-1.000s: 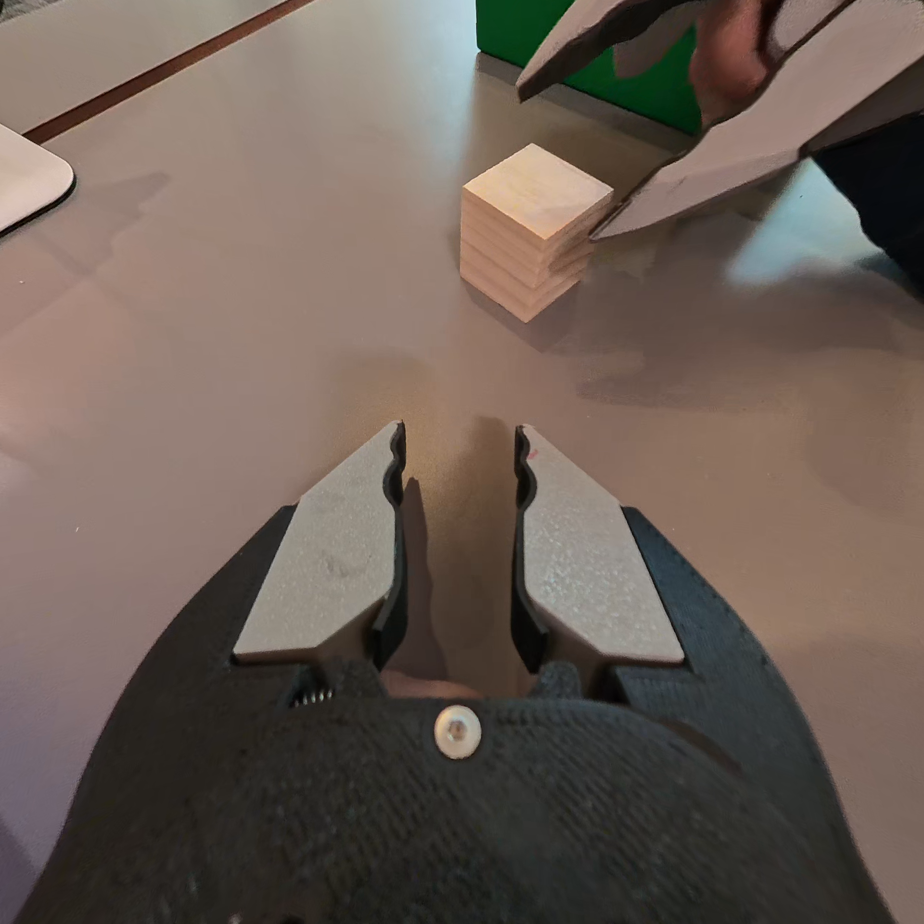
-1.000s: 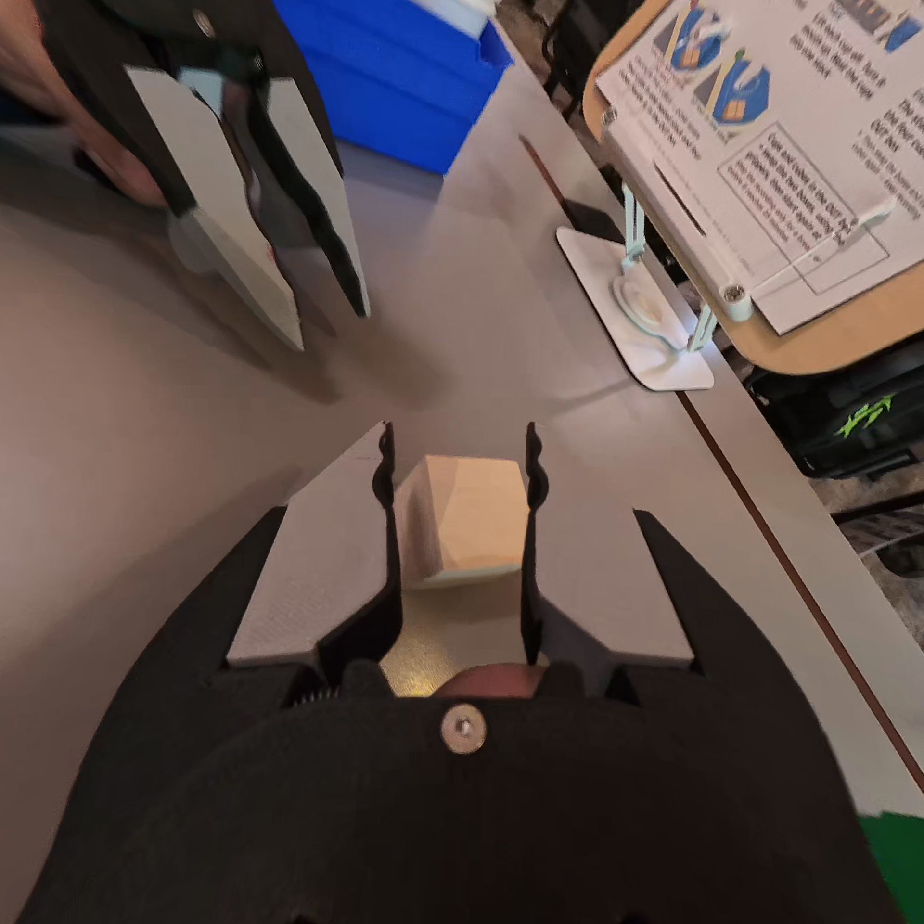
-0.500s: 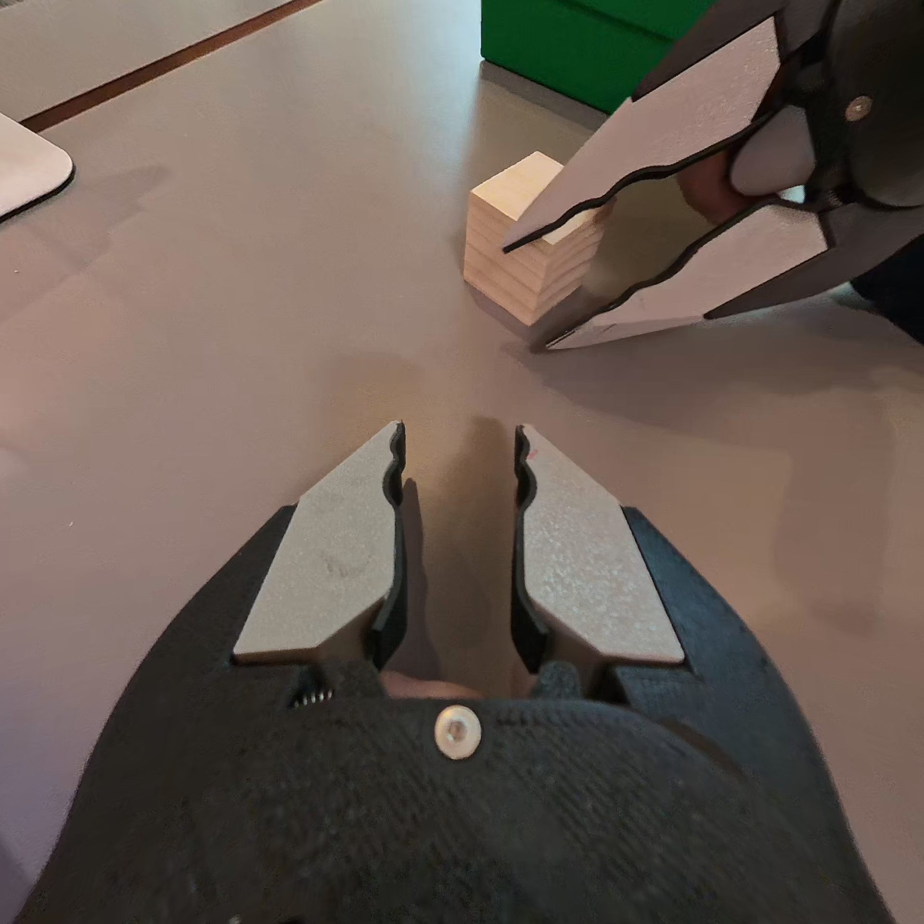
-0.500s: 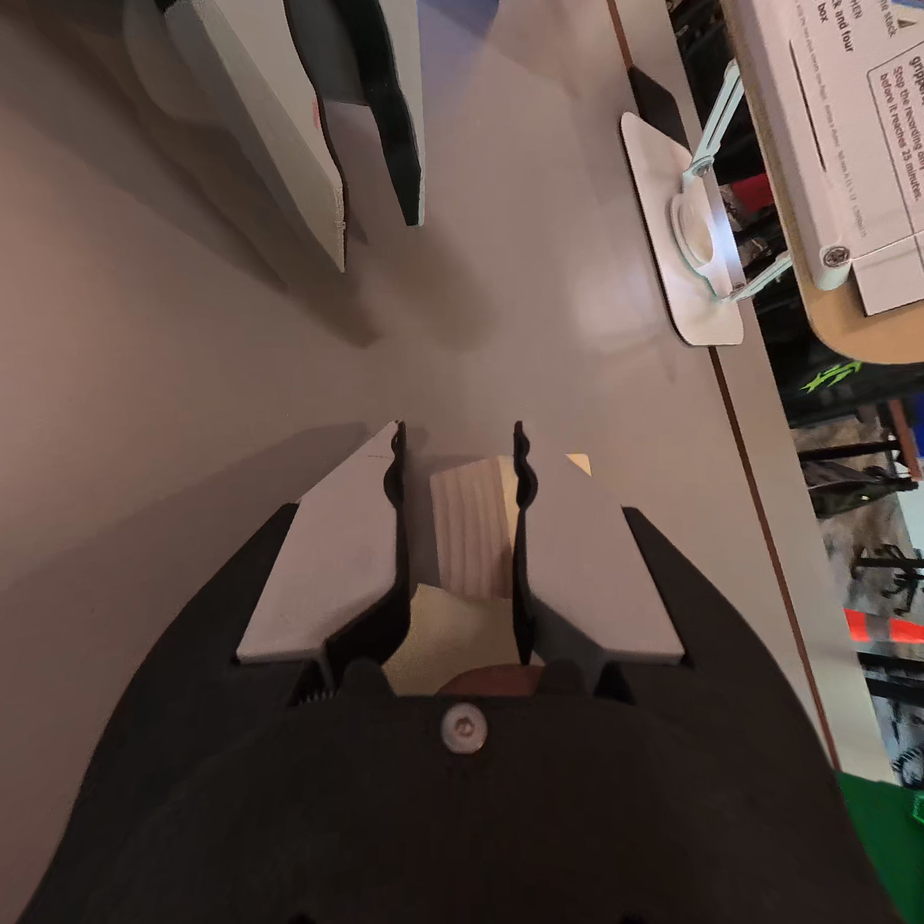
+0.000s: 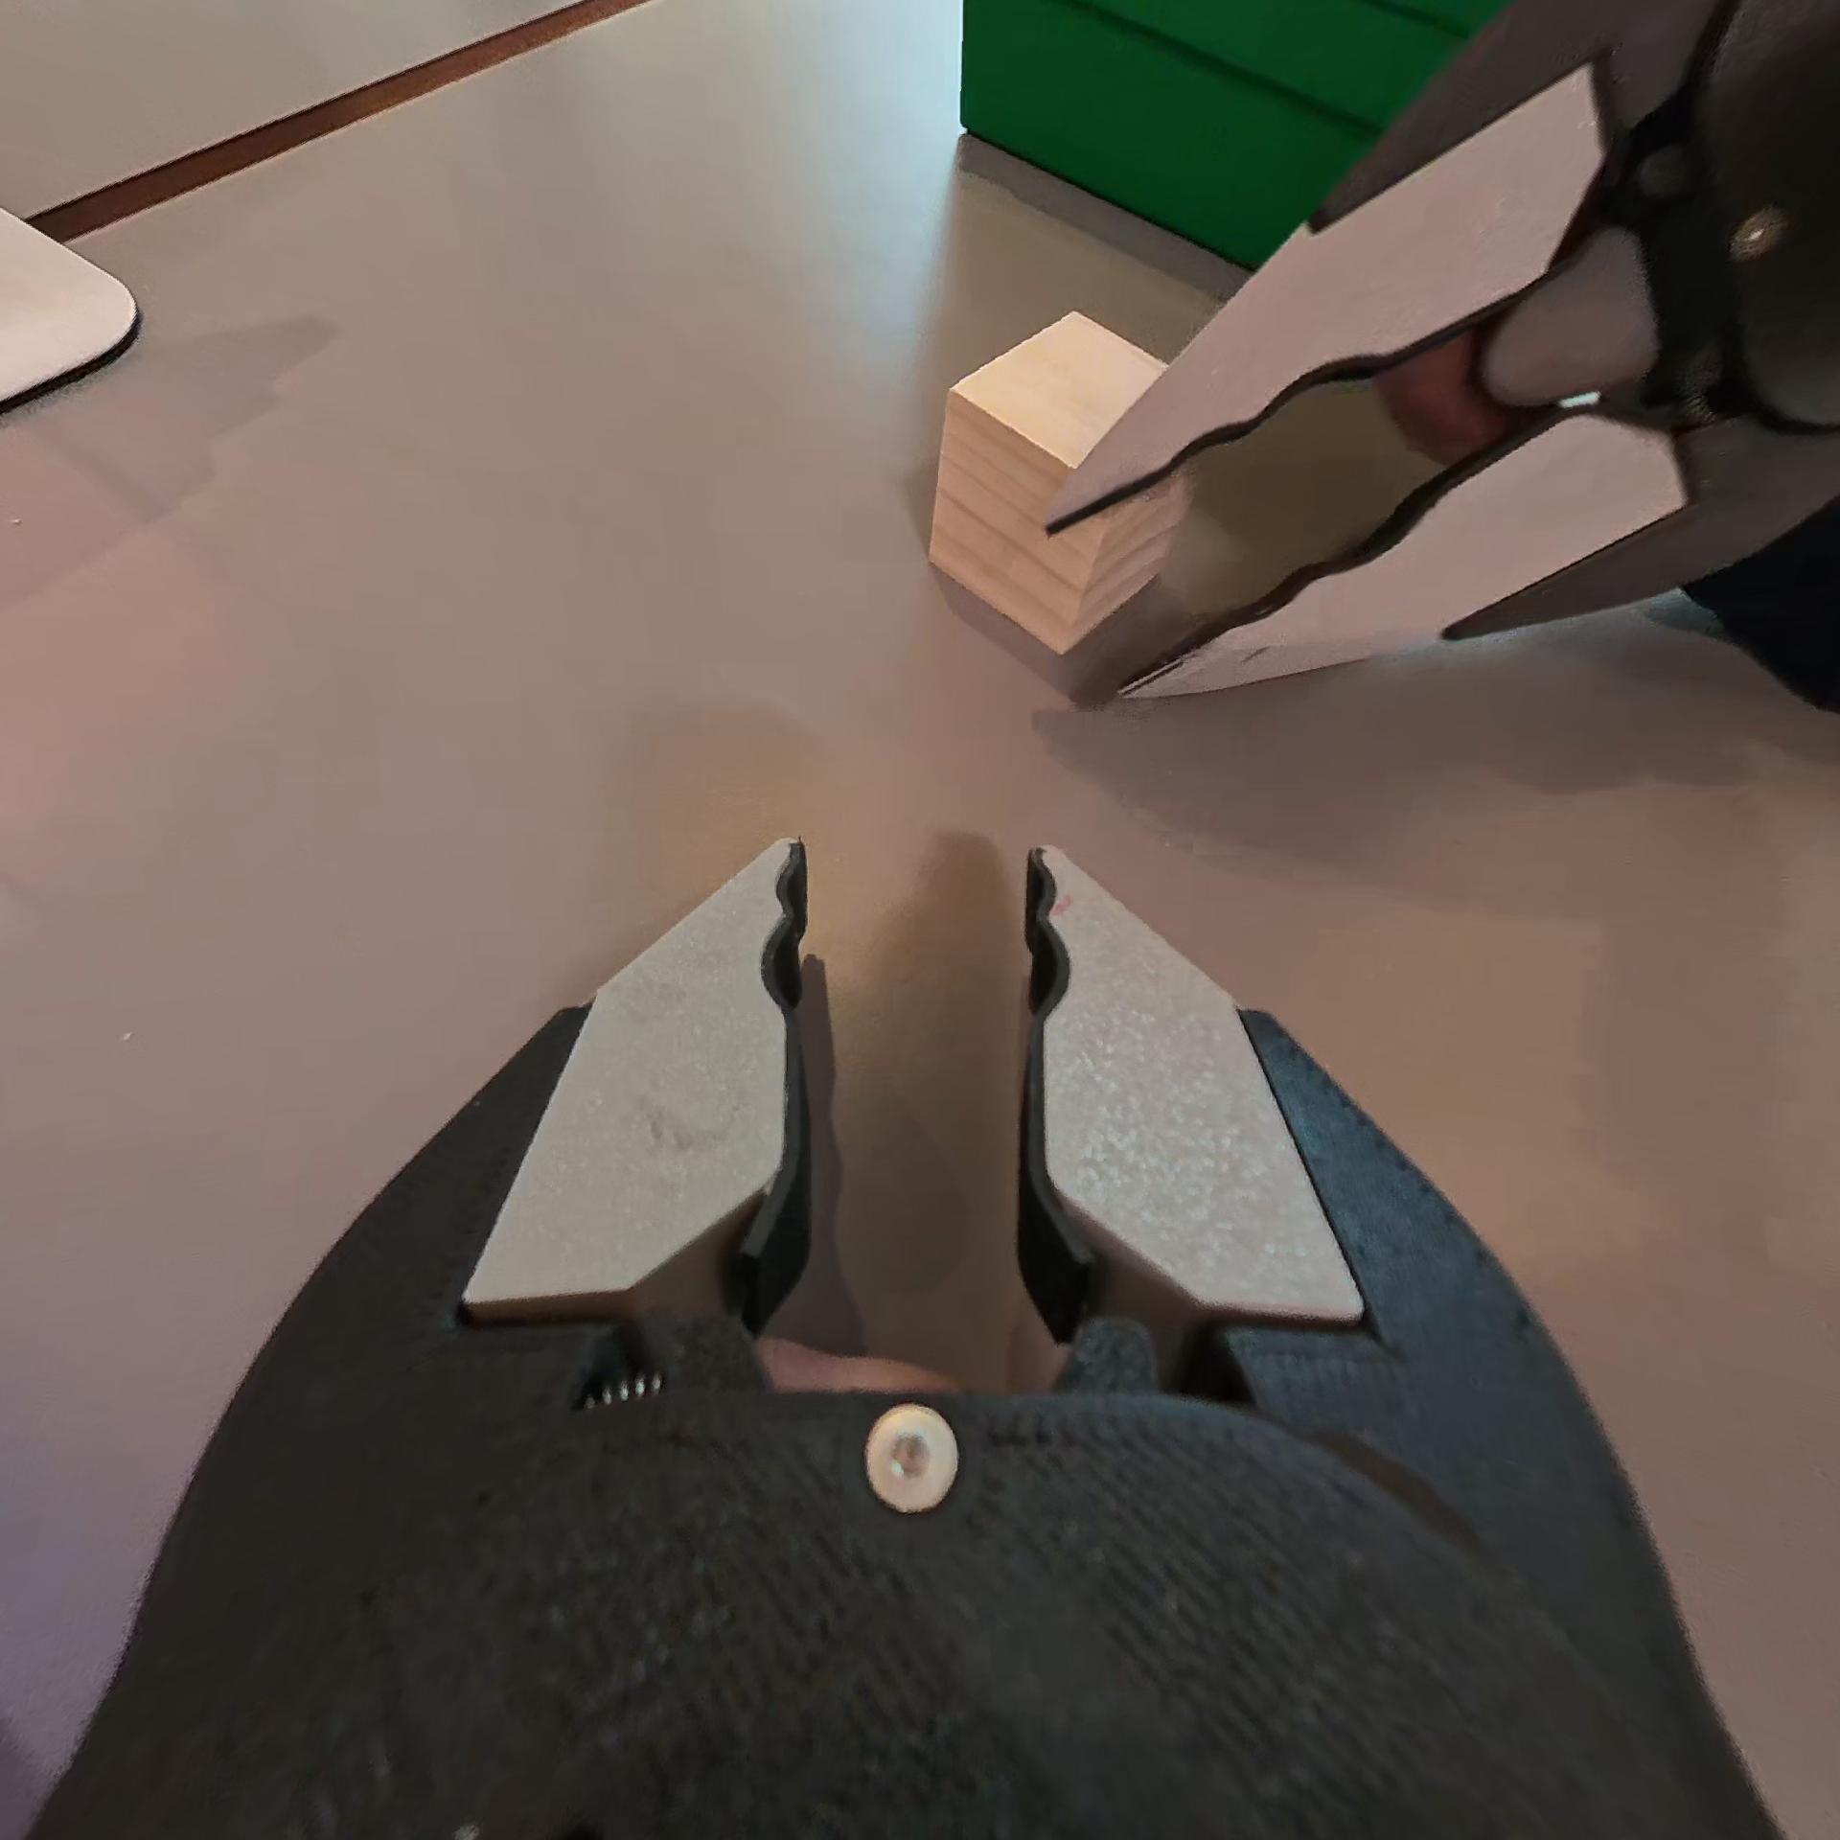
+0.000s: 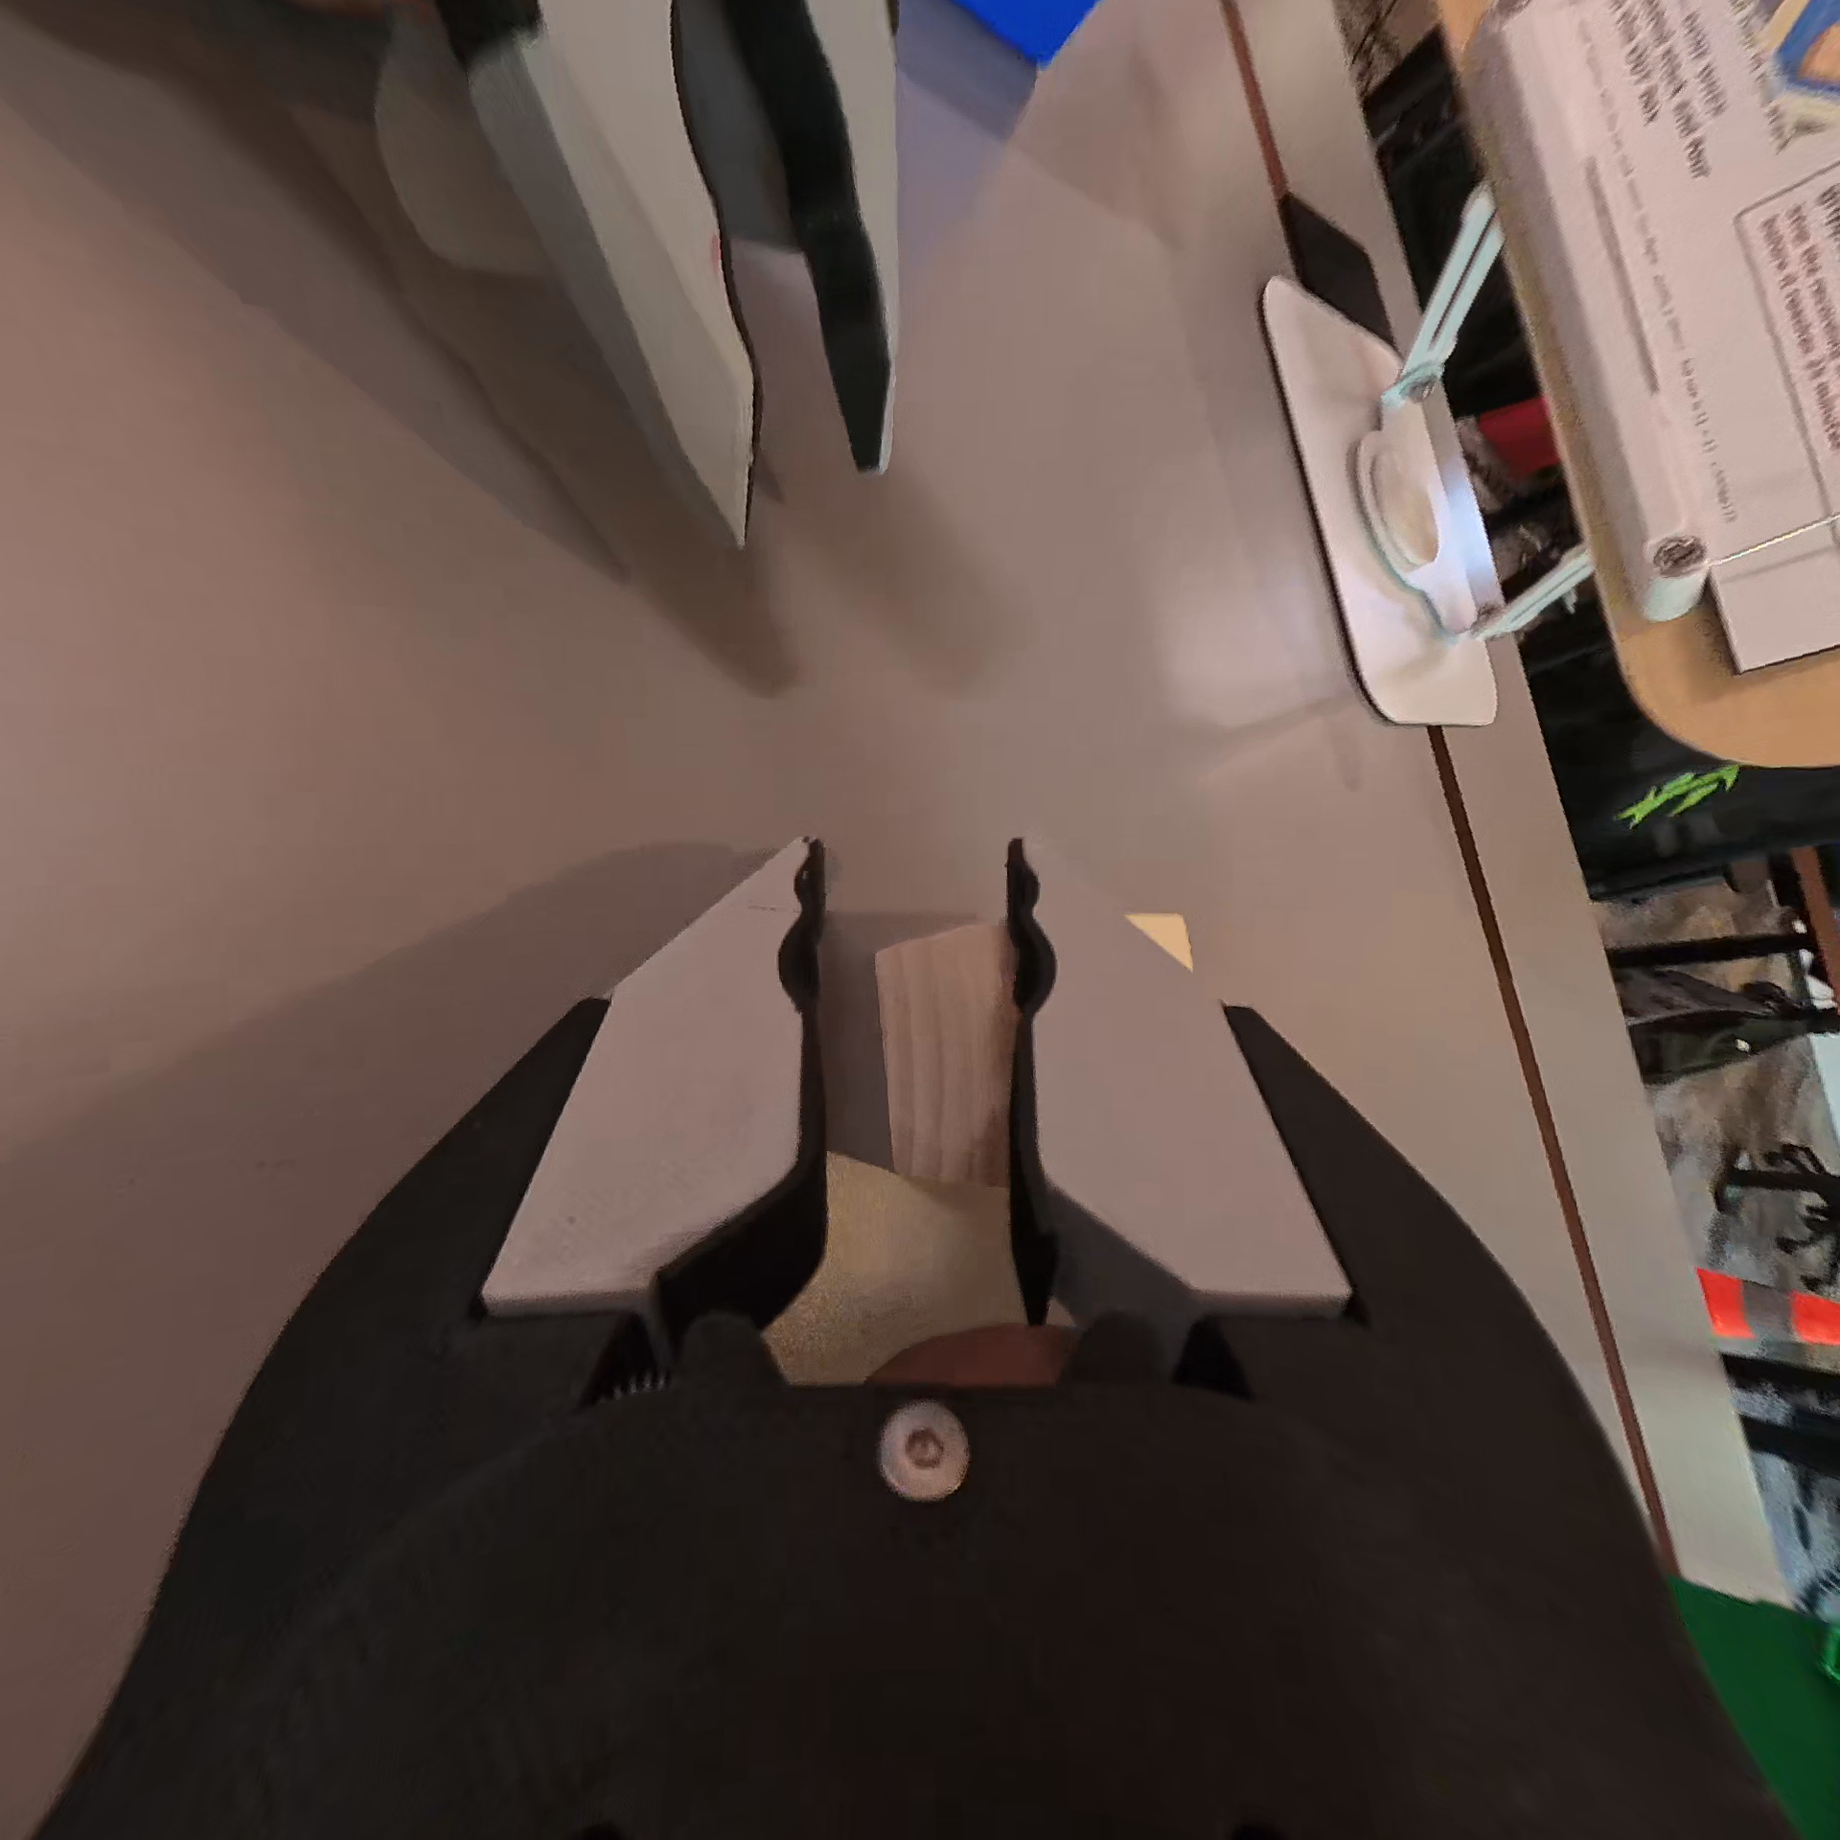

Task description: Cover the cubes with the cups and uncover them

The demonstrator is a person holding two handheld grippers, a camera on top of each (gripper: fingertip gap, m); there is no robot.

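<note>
A pale wooden cube [image 5: 1035,438] stands on the grey table [image 5: 498,597]. My right gripper [image 6: 911,846] is turned on its side and reaches around the cube [image 6: 941,1045]. One pad lies against the cube, and a gap shows between the other pad and the cube. In the left wrist view the right gripper [image 5: 1090,605] has one finger over the cube and the other down at the table. My left gripper [image 5: 916,846] is open and empty, hovering over bare table short of the cube. It also shows in the right wrist view [image 6: 806,498]. No cup is in view.
A green box [image 5: 1145,110] stands behind the cube. A white stand base [image 6: 1384,518] sits at the table's edge and holds a board with a printed sheet [image 6: 1693,299]. A blue box [image 6: 996,25] is at the far end. A dark strip [image 5: 348,110] runs along the table.
My right gripper came down around the cube, rolled onto its side, and its jaws narrowed toward it. My left gripper stayed where it was, open.
</note>
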